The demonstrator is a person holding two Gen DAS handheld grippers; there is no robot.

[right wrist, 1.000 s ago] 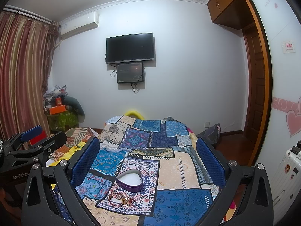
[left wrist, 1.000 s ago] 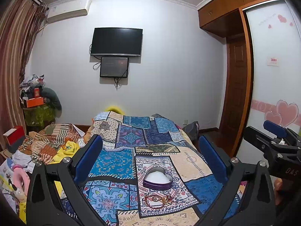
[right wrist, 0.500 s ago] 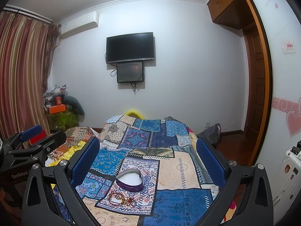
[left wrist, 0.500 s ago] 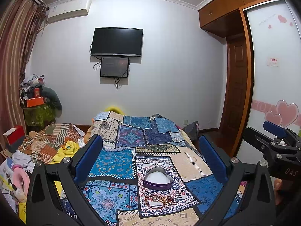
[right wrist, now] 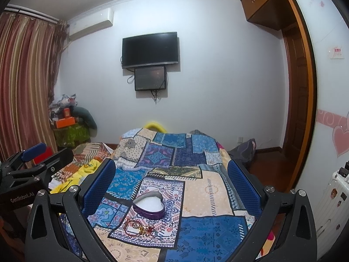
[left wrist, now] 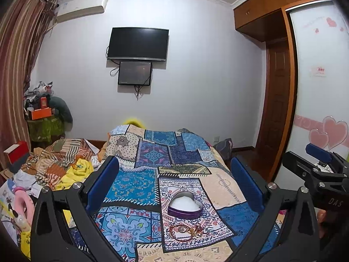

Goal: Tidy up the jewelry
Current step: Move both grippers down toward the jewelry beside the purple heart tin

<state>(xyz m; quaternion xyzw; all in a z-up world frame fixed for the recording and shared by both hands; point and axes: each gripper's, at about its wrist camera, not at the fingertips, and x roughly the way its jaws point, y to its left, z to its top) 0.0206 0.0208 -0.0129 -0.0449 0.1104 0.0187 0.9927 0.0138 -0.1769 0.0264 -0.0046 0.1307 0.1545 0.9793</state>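
Observation:
A purple heart-shaped box (left wrist: 185,206) with a white lining lies open on the patchwork bedspread (left wrist: 135,185). Just in front of it sits a small heap of jewelry (left wrist: 187,231), red beads and gold pieces tangled together. My left gripper (left wrist: 174,185) hovers above the bed, open and empty, with the box and heap between its blue pads. In the right wrist view the box (right wrist: 149,205) and the jewelry (right wrist: 139,227) lie toward the left finger of my right gripper (right wrist: 170,185), which is also open and holds nothing. Each gripper shows at the edge of the other's view.
Crumpled clothes and blankets (left wrist: 54,166) pile up left of the bed. A television (left wrist: 137,43) hangs on the far wall. A wooden wardrobe and door (left wrist: 274,109) stand to the right, and a white suitcase (right wrist: 333,196) at the far right.

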